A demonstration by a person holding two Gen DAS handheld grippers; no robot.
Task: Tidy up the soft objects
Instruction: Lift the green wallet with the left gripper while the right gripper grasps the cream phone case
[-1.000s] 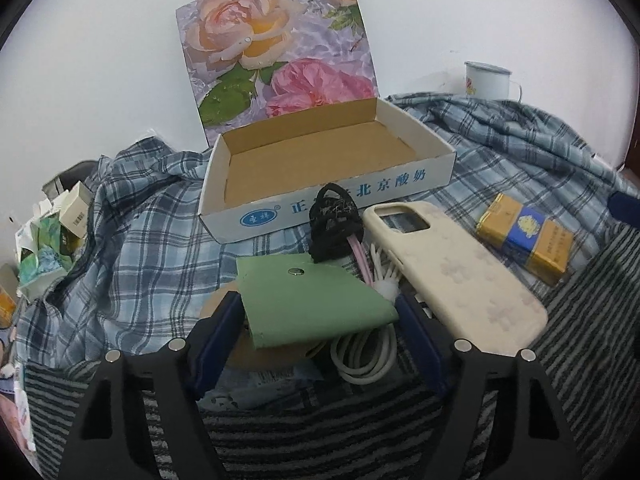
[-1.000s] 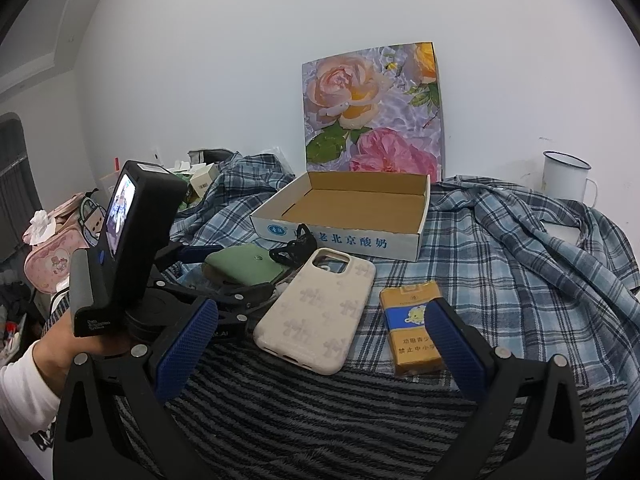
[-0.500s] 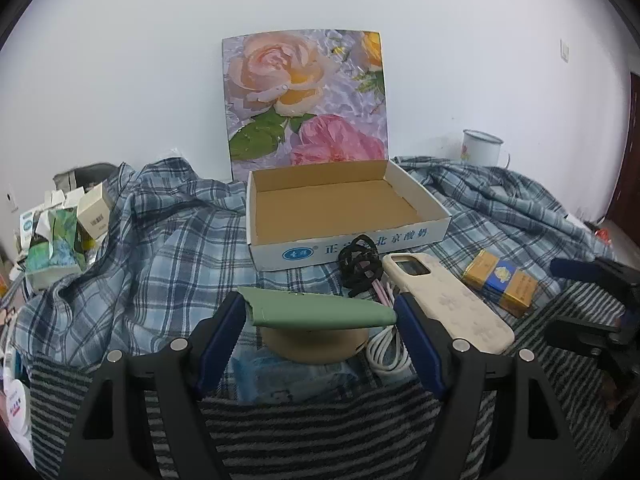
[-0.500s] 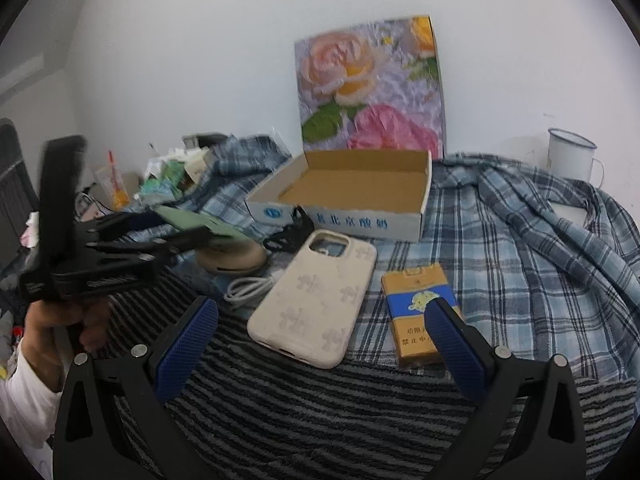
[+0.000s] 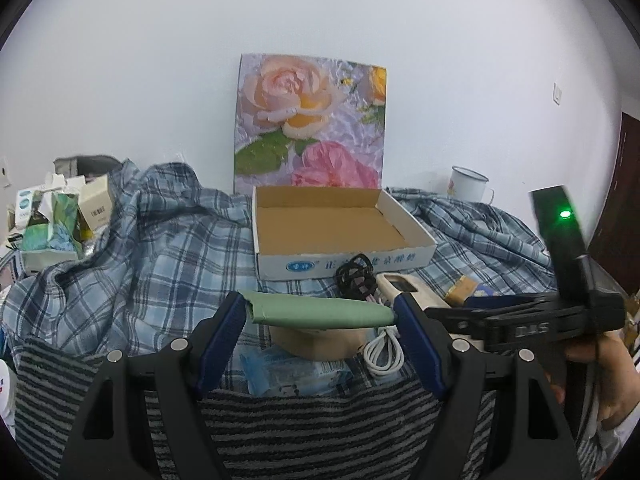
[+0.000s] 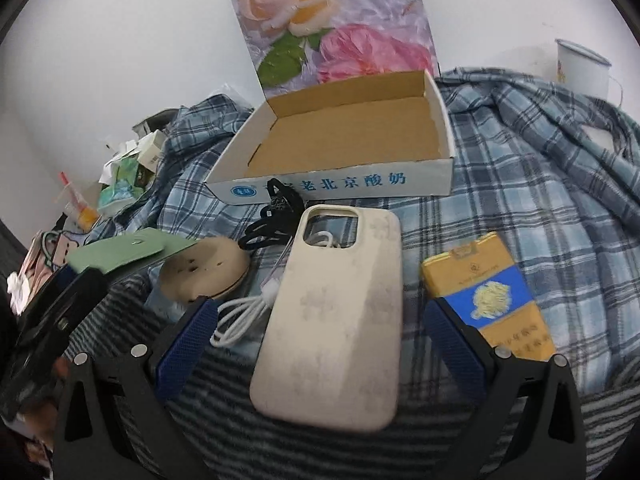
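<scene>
The left gripper [image 5: 320,316] is clamped on a flat sage-green fabric pouch [image 5: 320,314], seen edge-on and lifted clear between the blue pads [image 5: 224,332]. Beneath the pouch, a round tan object [image 5: 320,342] is half hidden, and a blue plastic packet [image 5: 292,372] is too blurred to identify. Ahead of the fingers sits the open white cardboard box with a rose-printed lid [image 5: 344,268]; in front of it a black tangle [image 5: 356,276], perhaps a hair clip, cannot be made out.

The right gripper [image 6: 320,332] has its jaws wide apart, straddling the lower half of a cream silicone phone case [image 6: 340,320] without touching it. A coiled white cable [image 6: 240,312] is partly tucked under the case, just beside the left pad. Just beyond the right pad lies a yellow-and-blue packet [image 6: 488,292], its near end cut off by the finger.
</scene>
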